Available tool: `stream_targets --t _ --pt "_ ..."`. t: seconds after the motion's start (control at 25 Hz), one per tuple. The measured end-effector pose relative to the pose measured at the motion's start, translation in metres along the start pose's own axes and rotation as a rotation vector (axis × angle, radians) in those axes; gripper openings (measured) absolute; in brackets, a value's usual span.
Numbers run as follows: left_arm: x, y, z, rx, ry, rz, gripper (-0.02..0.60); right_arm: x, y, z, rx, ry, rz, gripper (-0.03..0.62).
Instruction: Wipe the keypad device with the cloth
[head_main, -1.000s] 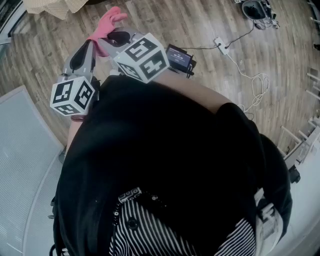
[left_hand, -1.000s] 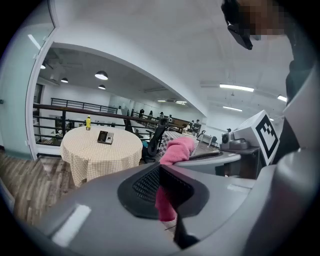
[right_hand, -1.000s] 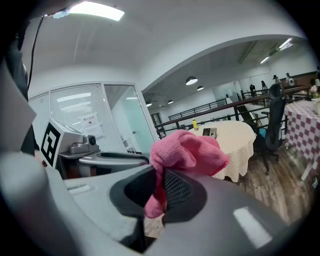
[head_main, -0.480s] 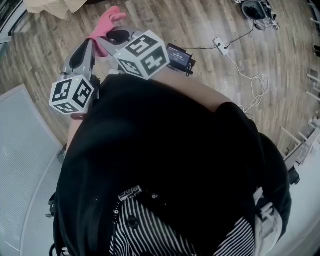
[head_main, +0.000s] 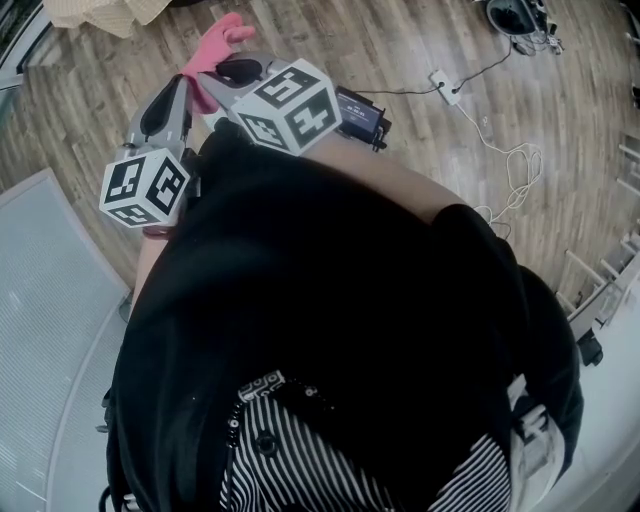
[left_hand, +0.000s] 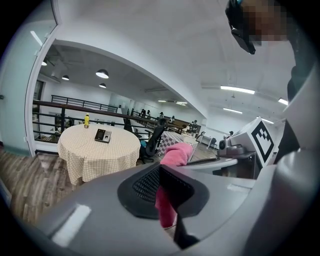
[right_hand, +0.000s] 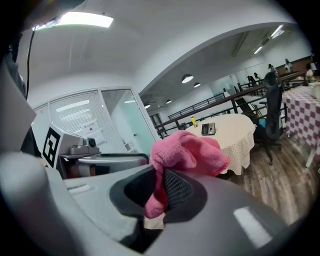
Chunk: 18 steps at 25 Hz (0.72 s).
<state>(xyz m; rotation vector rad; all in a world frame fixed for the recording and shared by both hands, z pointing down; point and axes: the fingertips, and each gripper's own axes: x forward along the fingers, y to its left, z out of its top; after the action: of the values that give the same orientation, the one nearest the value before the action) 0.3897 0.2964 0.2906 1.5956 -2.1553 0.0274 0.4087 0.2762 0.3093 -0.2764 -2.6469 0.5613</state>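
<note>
The pink cloth (right_hand: 187, 152) is clamped in the closed jaws of both the right gripper (right_hand: 159, 192) and the left gripper (left_hand: 167, 202); the keypad device (left_hand: 103, 135) lies well apart on a round desk (left_hand: 85, 160), at ten o'clock from the left jaws

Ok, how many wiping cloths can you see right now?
1. The pink cloth is pinched by both the left gripper and the right gripper. Others could be hidden behind the person's body in the head view.
</note>
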Motion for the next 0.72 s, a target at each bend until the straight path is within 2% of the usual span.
stream_targets --t 0.2,0.44,0.6,0.72 --pt "0.014 0.005 0.003 -0.005 0.012 -0.017 0.000 0.000 -0.016 0.009 0.010 -0.006 -0.037 0.044" --pt "0.039 0.011 0.021 0.022 0.015 -0.079 0.000 0.005 -0.036 0.028 0.023 -0.026 -0.103 0.044" --pt "0.058 0.024 0.029 0.027 0.027 -0.113 0.000 0.018 -0.047 0.040 -0.041 -0.031 -0.132 0.044" --pt "0.075 0.052 0.038 0.037 0.032 -0.132 0.000 0.048 -0.056 0.055 -0.062 -0.043 -0.146 0.044"
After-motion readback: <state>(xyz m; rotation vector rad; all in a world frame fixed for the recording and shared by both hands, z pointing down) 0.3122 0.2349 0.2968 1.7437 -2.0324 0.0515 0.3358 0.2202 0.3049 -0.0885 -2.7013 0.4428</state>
